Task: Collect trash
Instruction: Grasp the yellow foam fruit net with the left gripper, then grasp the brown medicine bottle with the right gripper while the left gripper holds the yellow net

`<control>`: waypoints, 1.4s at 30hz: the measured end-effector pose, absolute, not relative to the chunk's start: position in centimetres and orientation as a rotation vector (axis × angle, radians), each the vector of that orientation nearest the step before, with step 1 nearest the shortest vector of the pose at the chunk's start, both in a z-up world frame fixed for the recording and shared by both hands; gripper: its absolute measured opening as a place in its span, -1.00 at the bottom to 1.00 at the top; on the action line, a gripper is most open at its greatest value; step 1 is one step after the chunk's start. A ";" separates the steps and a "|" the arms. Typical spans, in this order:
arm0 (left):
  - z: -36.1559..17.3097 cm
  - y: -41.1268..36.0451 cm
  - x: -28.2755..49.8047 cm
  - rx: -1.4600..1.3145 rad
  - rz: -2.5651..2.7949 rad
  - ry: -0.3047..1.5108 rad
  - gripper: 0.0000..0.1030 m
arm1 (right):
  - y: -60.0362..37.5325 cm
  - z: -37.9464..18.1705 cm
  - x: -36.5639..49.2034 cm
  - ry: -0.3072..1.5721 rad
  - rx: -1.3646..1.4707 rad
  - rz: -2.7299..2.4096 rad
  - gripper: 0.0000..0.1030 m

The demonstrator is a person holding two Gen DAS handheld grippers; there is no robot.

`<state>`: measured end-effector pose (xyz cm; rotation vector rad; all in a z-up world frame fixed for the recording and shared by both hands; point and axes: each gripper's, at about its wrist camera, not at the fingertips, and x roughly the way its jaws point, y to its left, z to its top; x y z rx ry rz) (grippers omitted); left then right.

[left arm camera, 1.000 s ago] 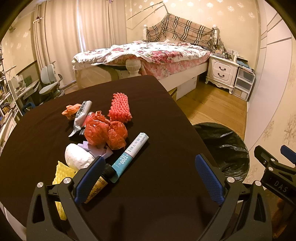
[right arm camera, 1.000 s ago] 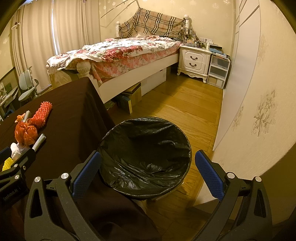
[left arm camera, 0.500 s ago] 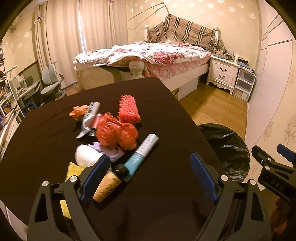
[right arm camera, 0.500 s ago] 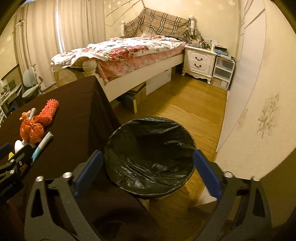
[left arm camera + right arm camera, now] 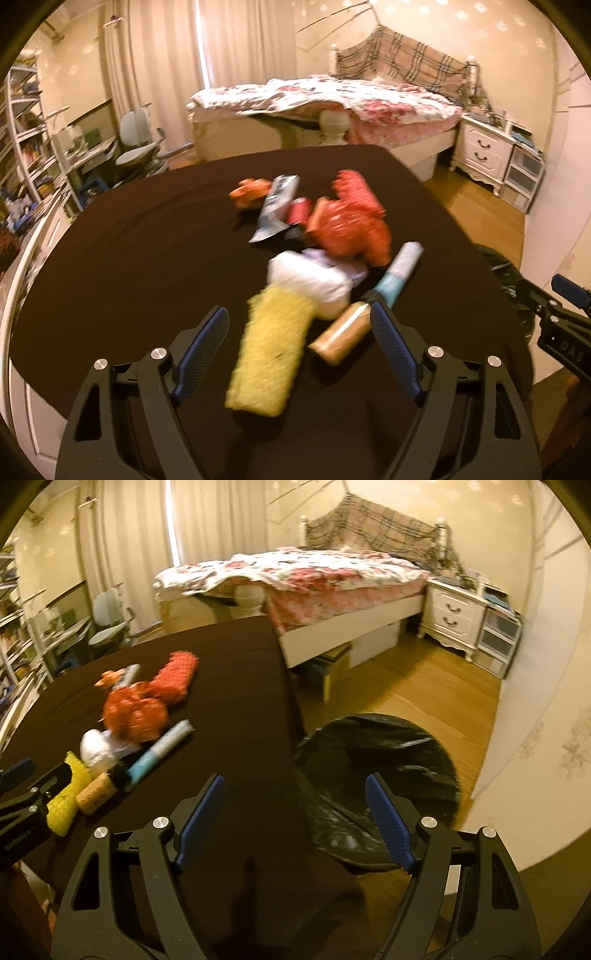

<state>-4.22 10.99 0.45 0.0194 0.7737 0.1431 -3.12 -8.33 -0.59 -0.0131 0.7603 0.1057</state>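
A pile of trash lies on the dark table (image 5: 129,258): a yellow foam net (image 5: 269,350), a white paper wad (image 5: 306,277), a brown tube (image 5: 343,336), a blue-white tube (image 5: 400,269), red mesh bags (image 5: 347,229) and a silver tube (image 5: 277,210). My left gripper (image 5: 299,314) hovers at the pile's near end. Its jaws are closing, with the yellow net between them and the pads clear of it. My right gripper (image 5: 295,781) hangs over the table's right edge beside the black-lined bin (image 5: 384,768). Its jaws are closing on nothing.
A red foam net (image 5: 358,192) and an orange wrapper (image 5: 251,192) lie at the pile's far end. Beyond the table stand a bed (image 5: 314,572), a white nightstand (image 5: 454,613) and a desk chair (image 5: 136,147). Wooden floor (image 5: 424,686) surrounds the bin.
The left gripper has swung left along the pile, and the yellow net now lies between its jaws. The right view has turned left toward the table. Both pairs of jaws have narrowed.
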 end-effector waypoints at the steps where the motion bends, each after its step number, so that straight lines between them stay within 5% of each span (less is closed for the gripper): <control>1: 0.3 11.8 -4.3 0.013 0.150 0.779 0.53 | -7.6 -0.6 -3.2 0.760 -0.019 0.120 0.48; 12: -1.9 15.3 -4.9 -0.044 0.160 0.858 0.50 | -2.7 -1.0 -3.4 0.786 -0.082 0.205 0.49; 25: -1.8 15.5 -5.3 -0.101 0.042 0.847 -0.29 | 0.3 -1.4 -3.5 0.820 -0.084 0.262 0.50; 42: -1.4 20.1 -5.9 -0.160 0.150 0.842 -0.34 | 6.4 -2.2 -2.7 0.861 -0.075 0.343 0.51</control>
